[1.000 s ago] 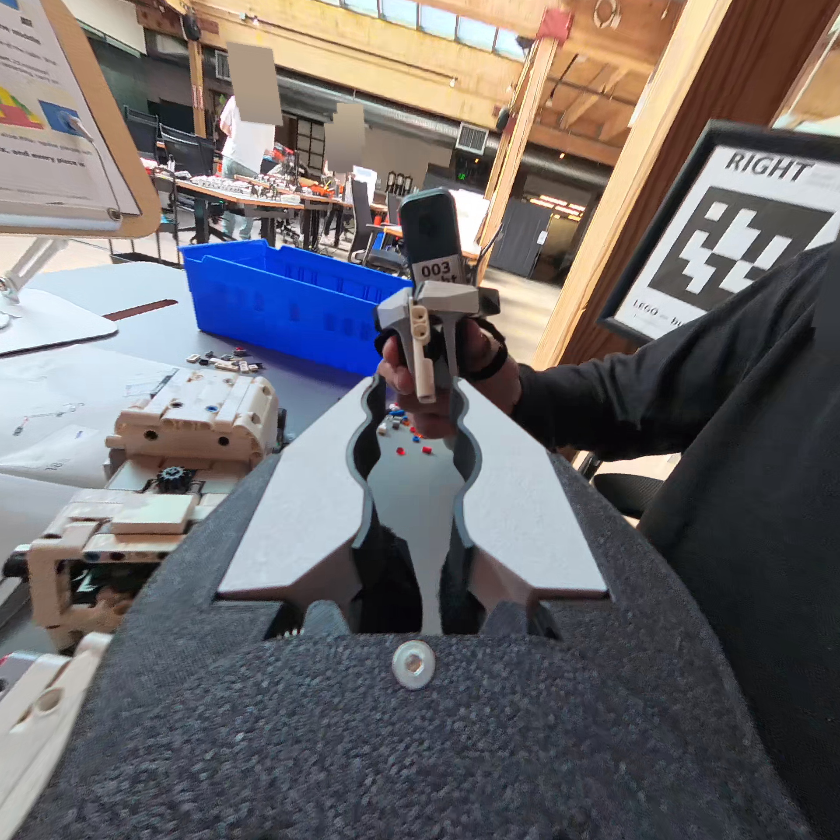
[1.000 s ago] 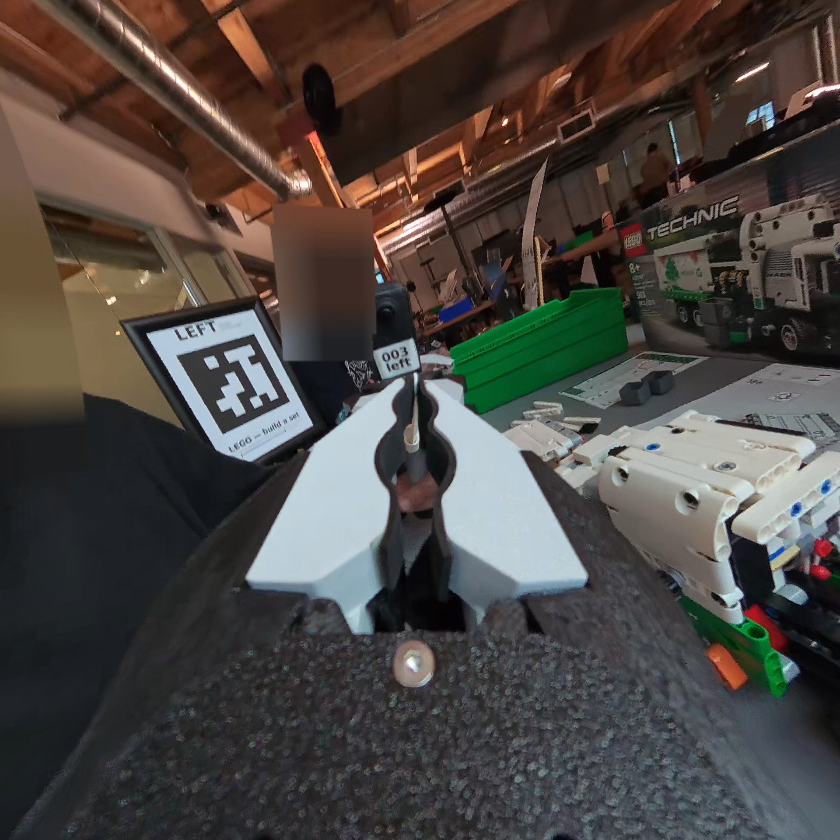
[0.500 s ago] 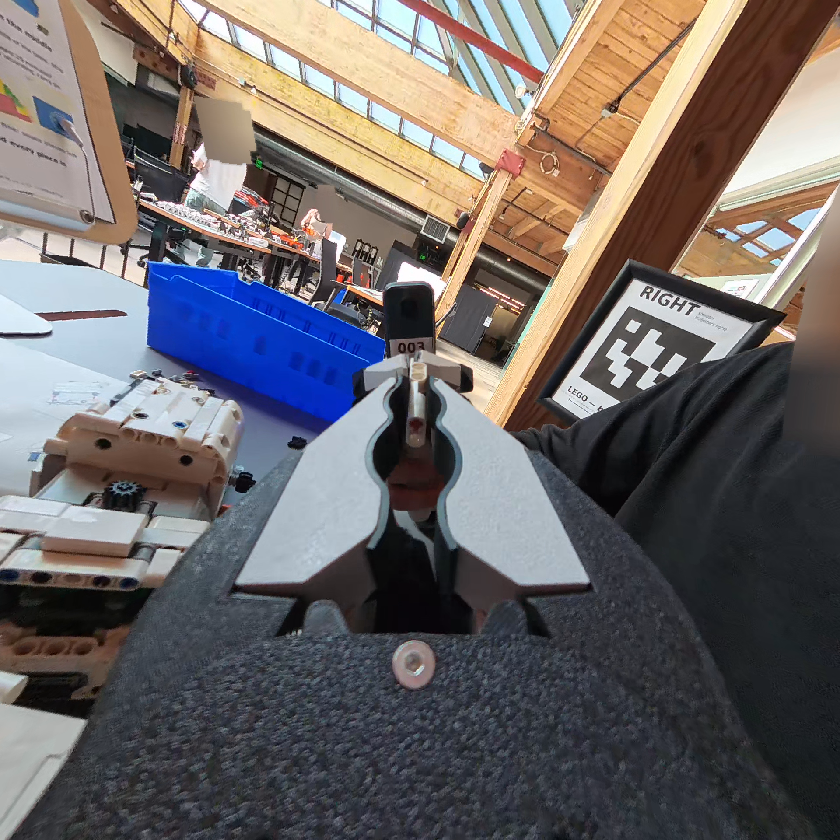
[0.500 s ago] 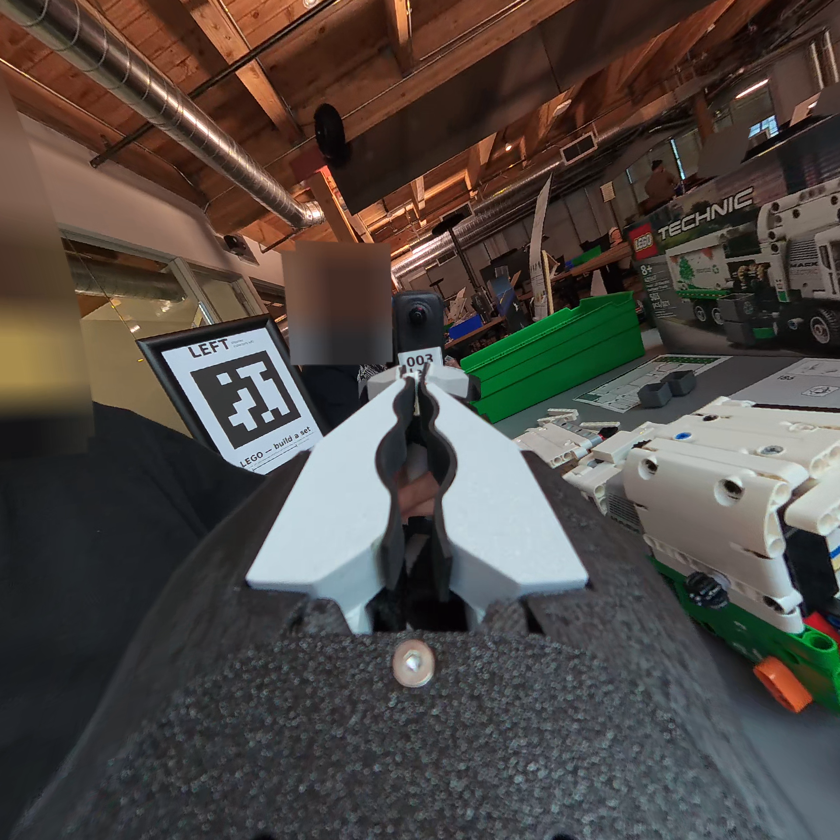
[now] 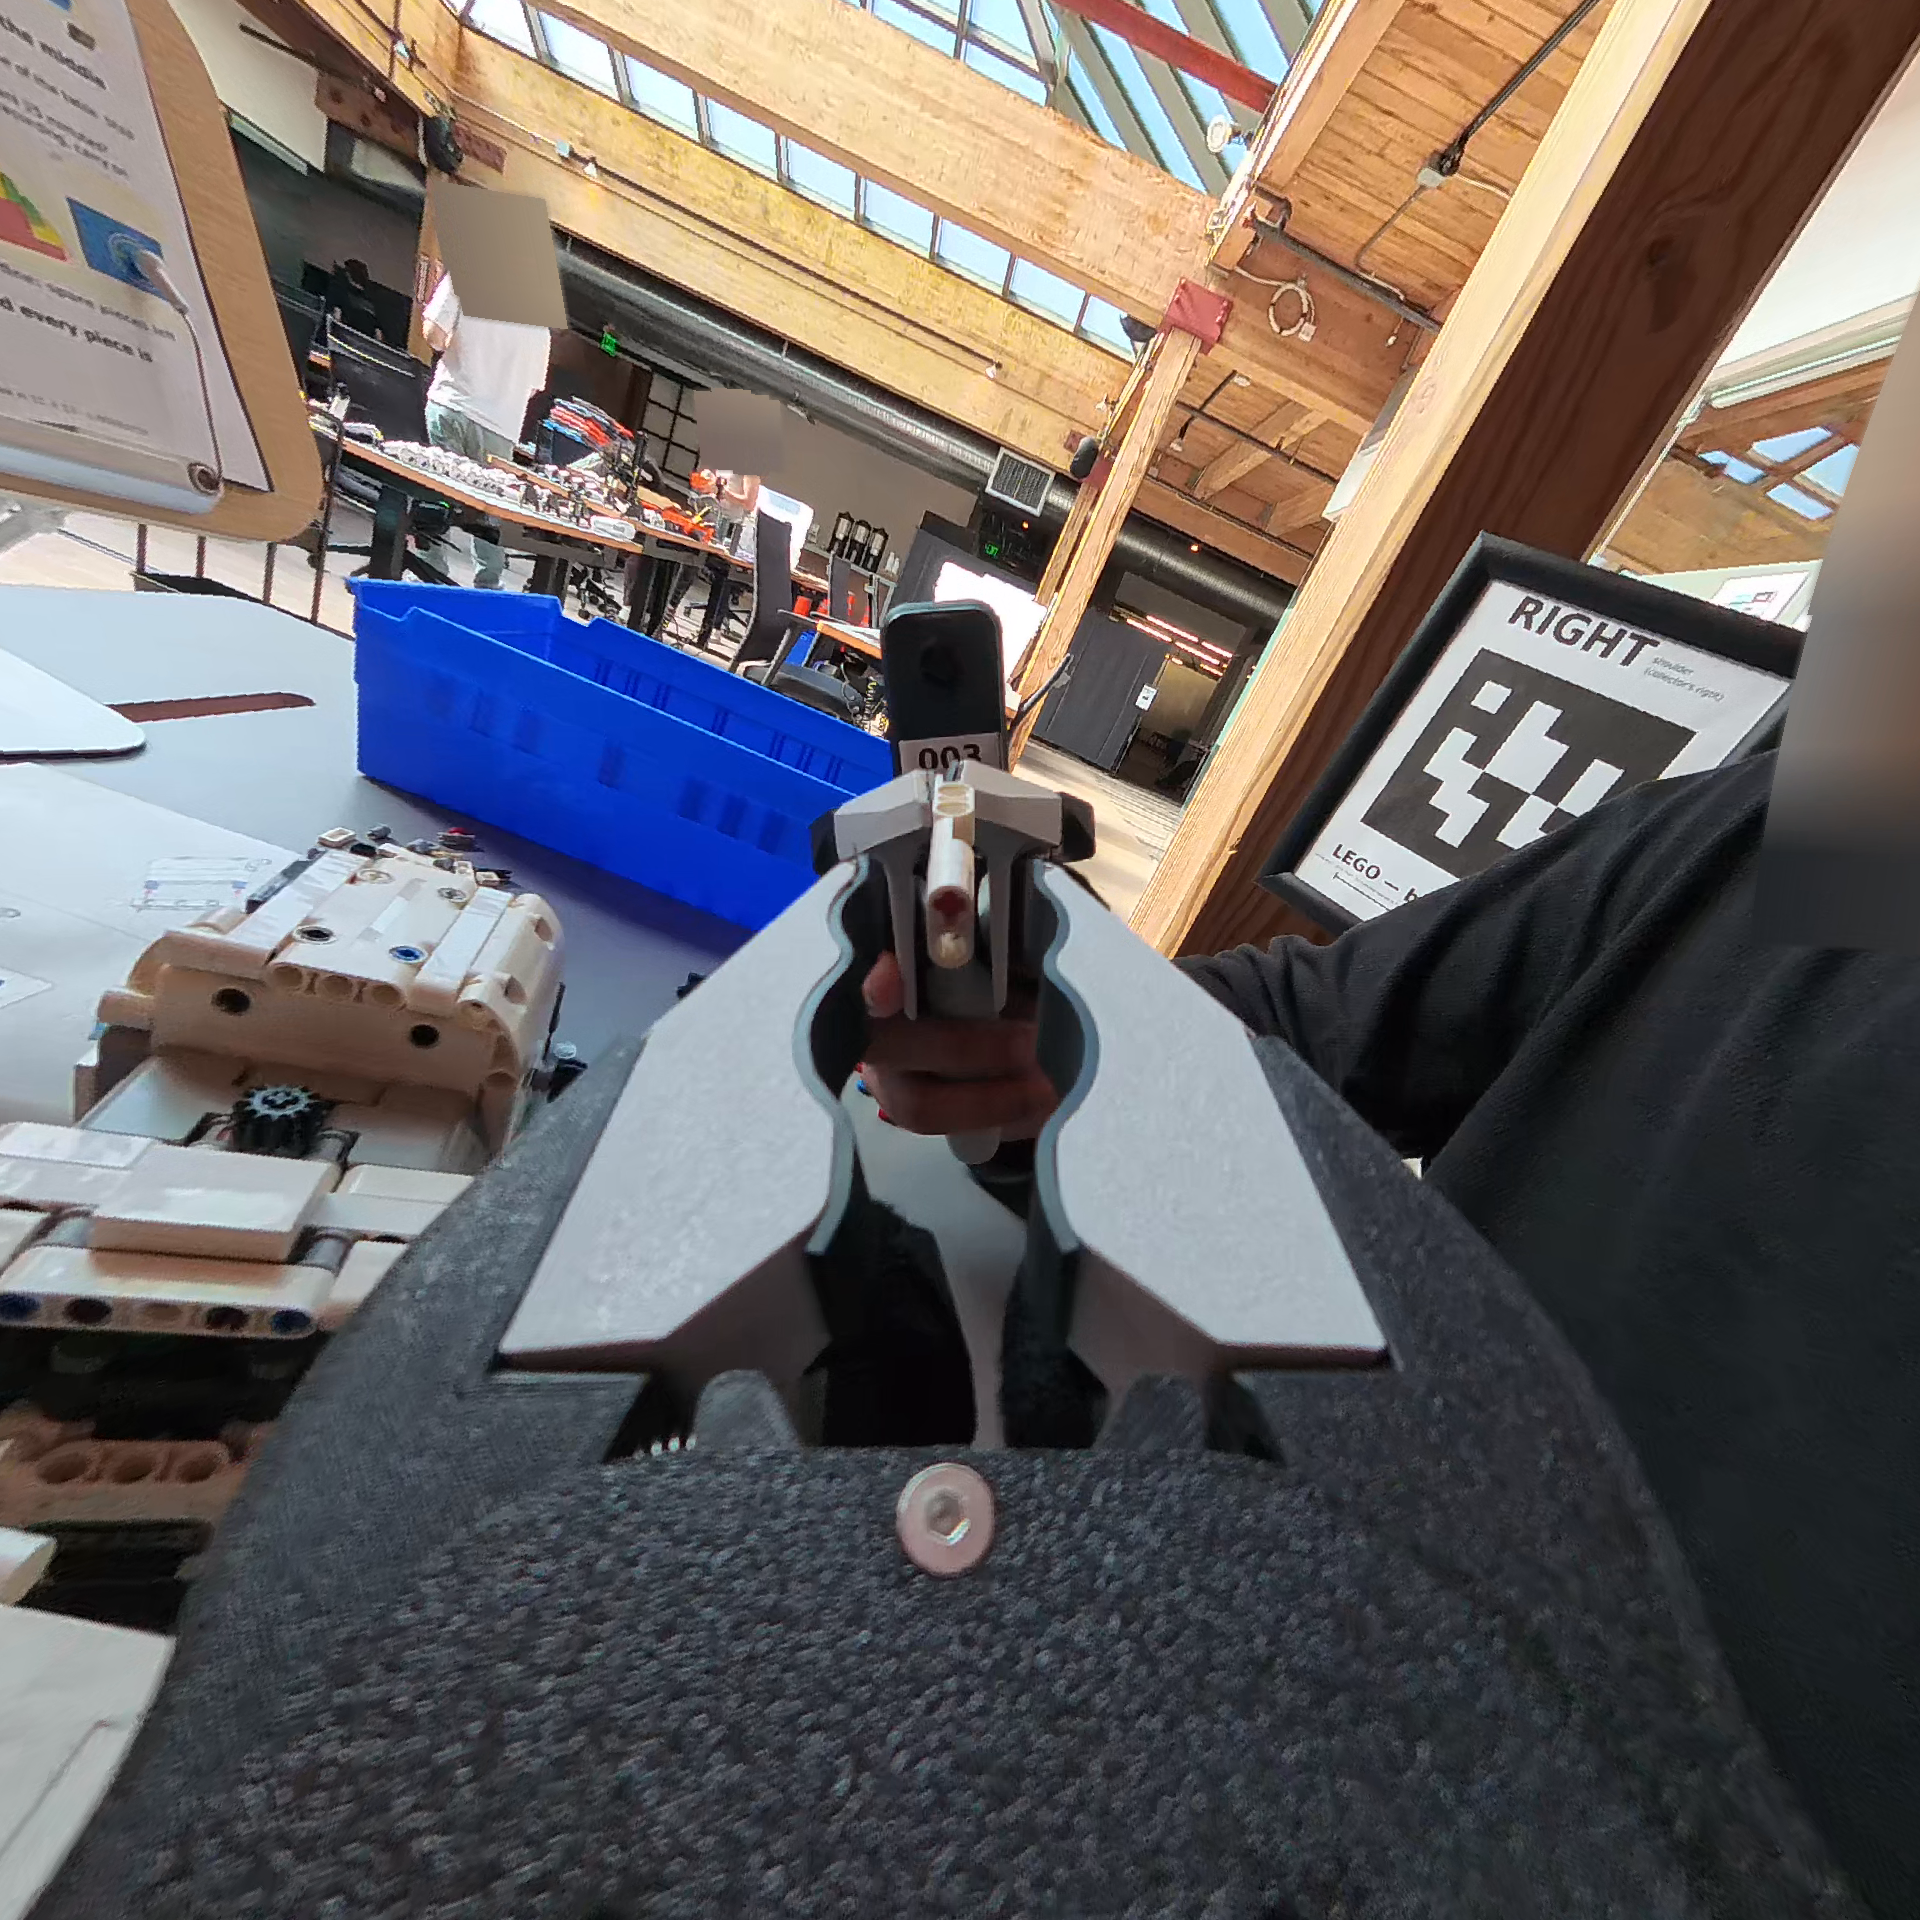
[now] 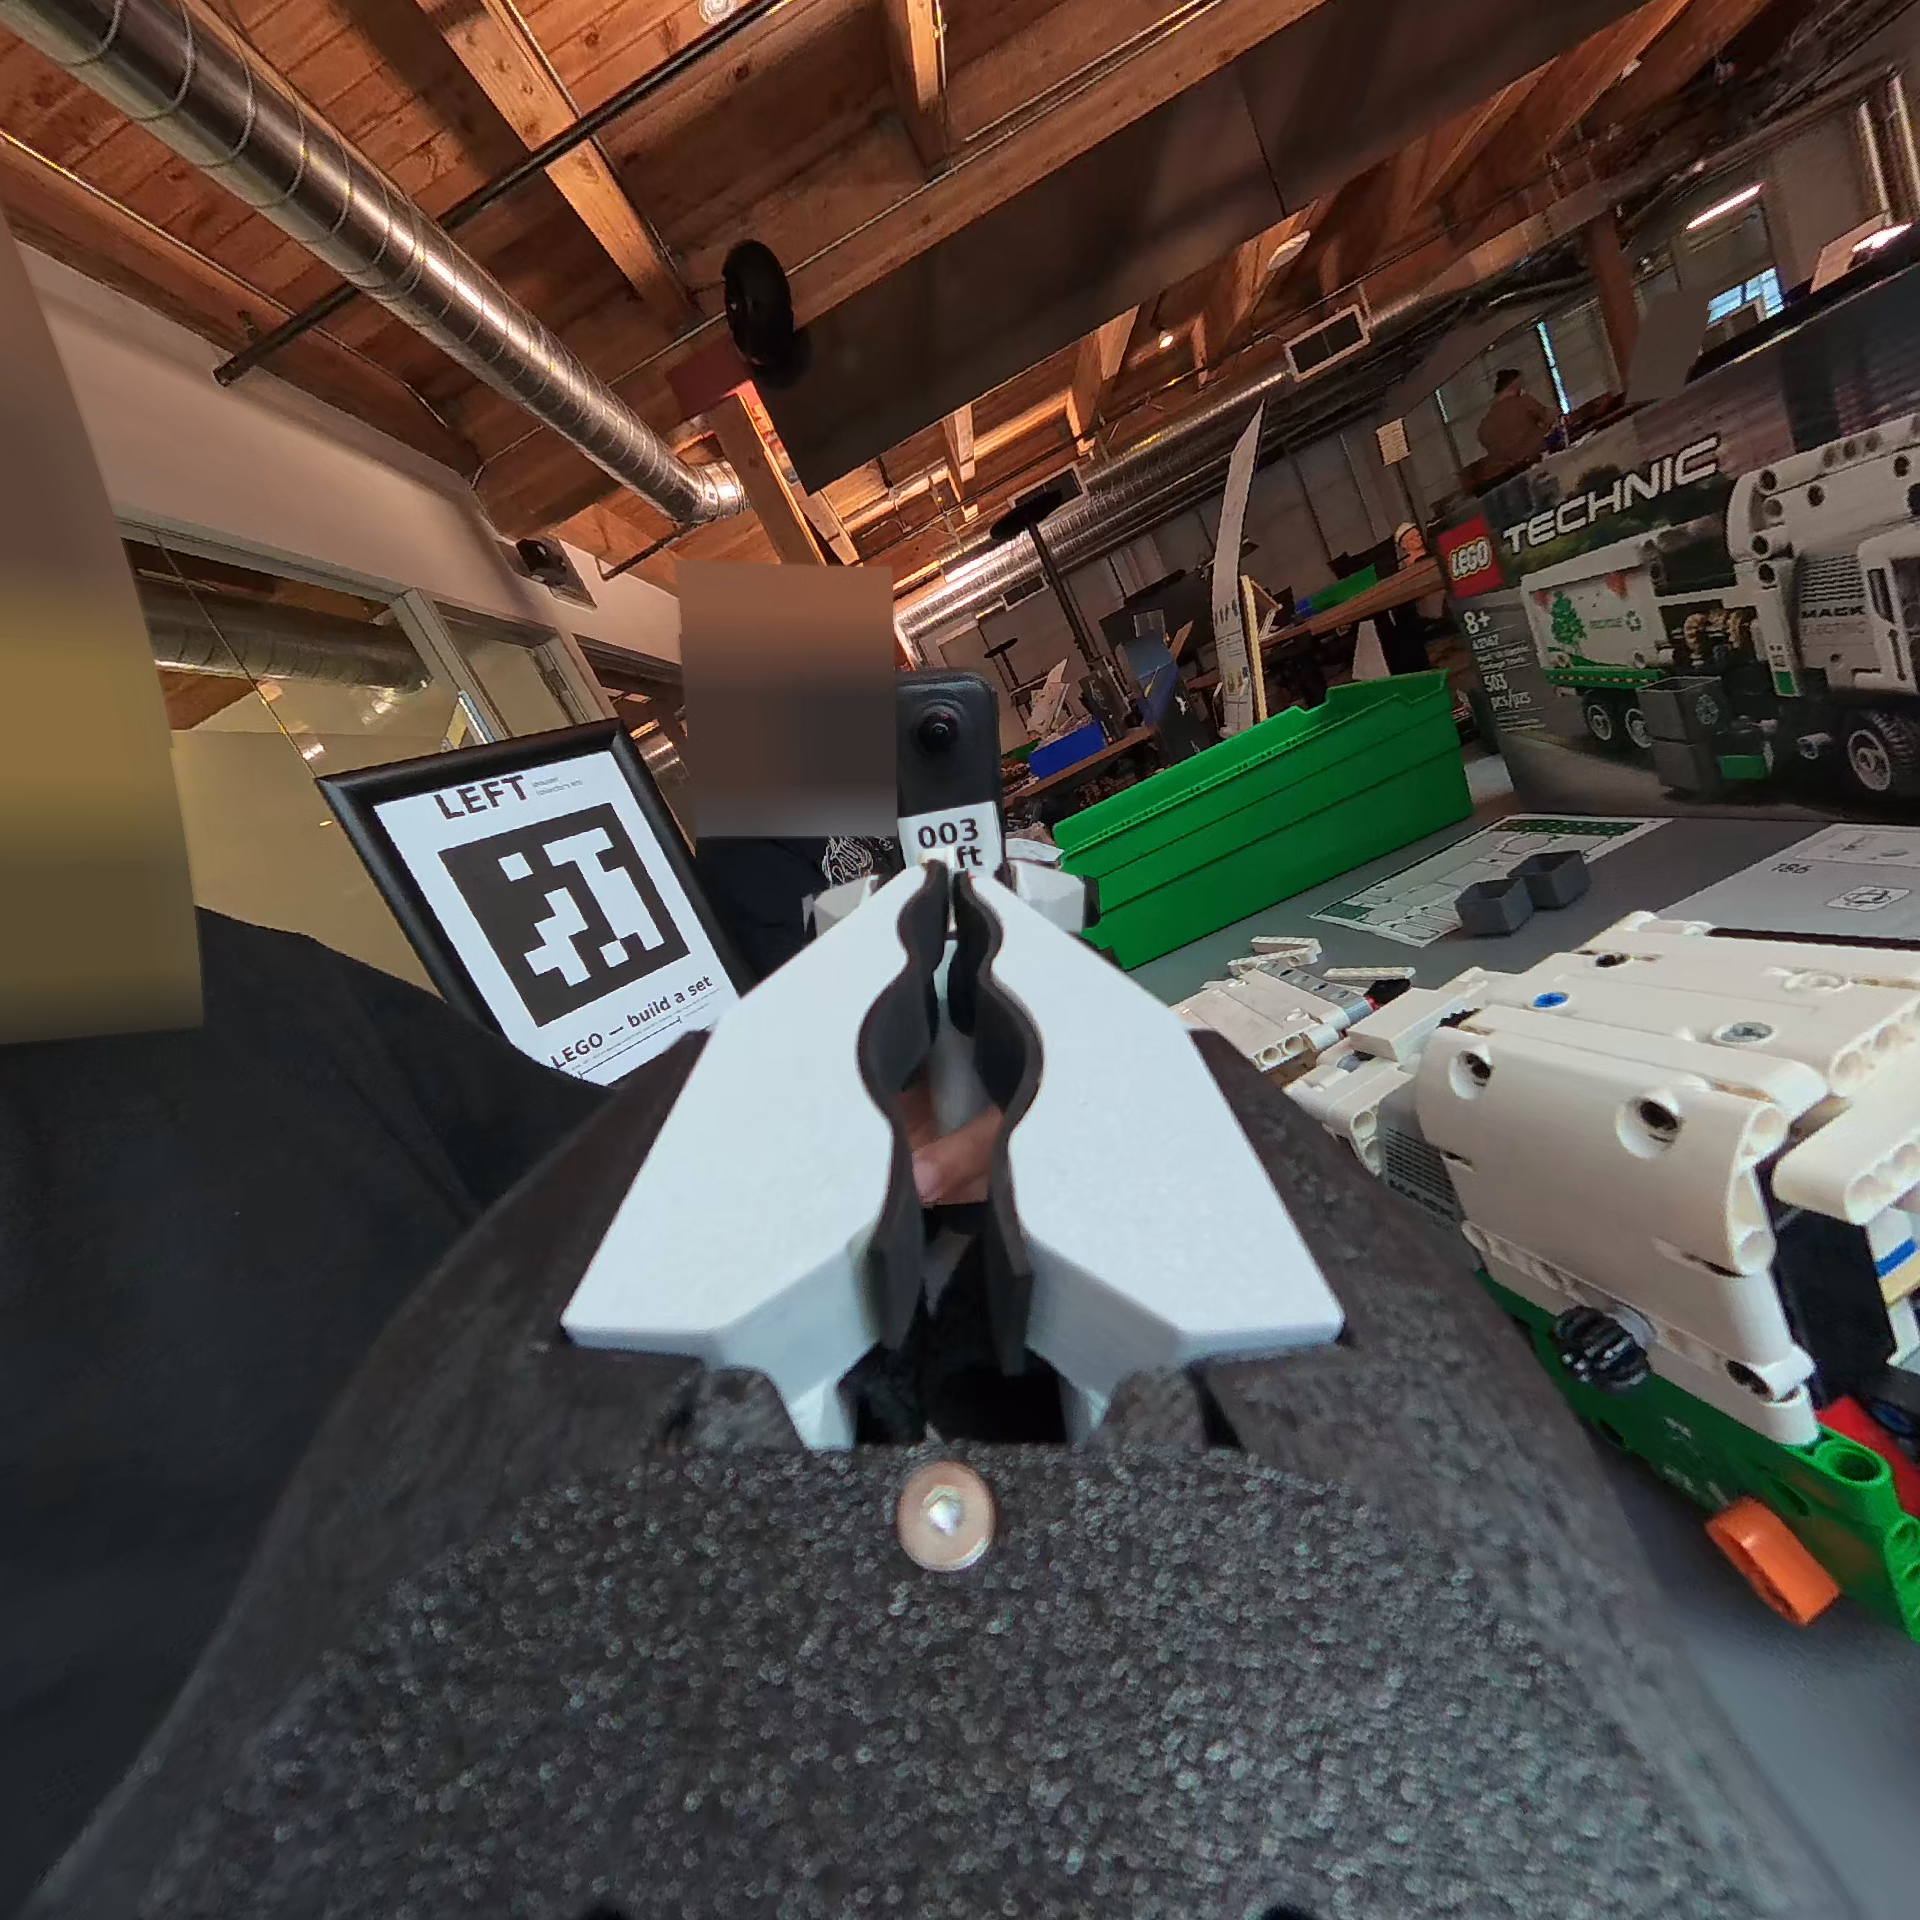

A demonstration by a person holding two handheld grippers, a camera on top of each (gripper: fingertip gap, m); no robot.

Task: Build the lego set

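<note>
Your right gripper [image 5: 951, 883] is clamped on a white lego beam [image 5: 948, 868], held upright btwn its tips. Your left gripper [image 5: 940, 940] is spread wide, facing it w/ the beam just ahead. Truck model [image 6: 1621, 1153] sits to the side.

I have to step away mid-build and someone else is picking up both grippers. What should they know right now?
Right gripper: shut on a white beam with a red pin in one of its holes, held up in the air.
Left gripper: open, empty, its fingers facing the beam and either side of it.
Partly built truck: on the table, untouched; loose white parts behind it, near the green bin. Blue bin at the other end.
Done: beam picked up with pin in it.
Left: probably fit the beam to the truck, then continue.
</note>
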